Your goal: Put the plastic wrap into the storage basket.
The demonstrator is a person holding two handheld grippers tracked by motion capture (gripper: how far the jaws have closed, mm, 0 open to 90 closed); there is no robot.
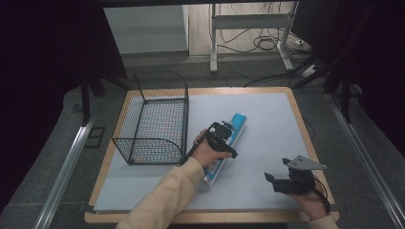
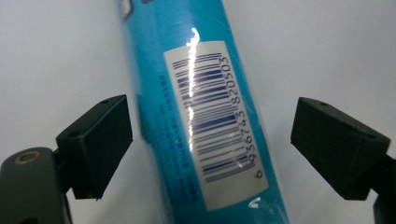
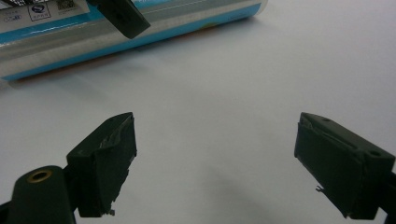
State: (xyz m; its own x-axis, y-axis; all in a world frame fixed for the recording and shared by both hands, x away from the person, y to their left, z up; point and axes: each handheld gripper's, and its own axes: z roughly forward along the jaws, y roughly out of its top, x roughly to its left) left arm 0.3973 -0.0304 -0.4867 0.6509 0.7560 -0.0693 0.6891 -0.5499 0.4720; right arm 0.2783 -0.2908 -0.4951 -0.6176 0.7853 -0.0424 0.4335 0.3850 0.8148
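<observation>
**Operator:** While the left gripper (image 1: 224,136) hangs over the blue tube (image 1: 228,143) at the centre of the high view, I count the grasp as not yet made. Its jaws stand wide apart, one on each side of the tube, and in the left gripper view neither pad seems to touch the wrapper.

**Observer:** Where does the tube lie?

**Operator:** Flat on the white table sheet (image 1: 267,114), running from the centre of the frame down toward the lower middle, just right of the wire basket (image 1: 153,119) and apart from it. In the left gripper view the barcode label (image 2: 217,121) sits between my jaws, slightly nearer the left pad.

**Observer:** So how would you close well?

**Operator:** I judge I should shift a touch so the tube is centred, lower until the pads straddle its widest part, then close slowly. The wrapper looks glossy and the body round, so a high or lopsided pinch could make it roll or squirt out.

**Observer:** And the other hand?

**Operator:** The right gripper (image 1: 282,182) rests at the lower right of the high view, jaws open on nothing, well apart from the tube. I would leave it parked there.
</observation>
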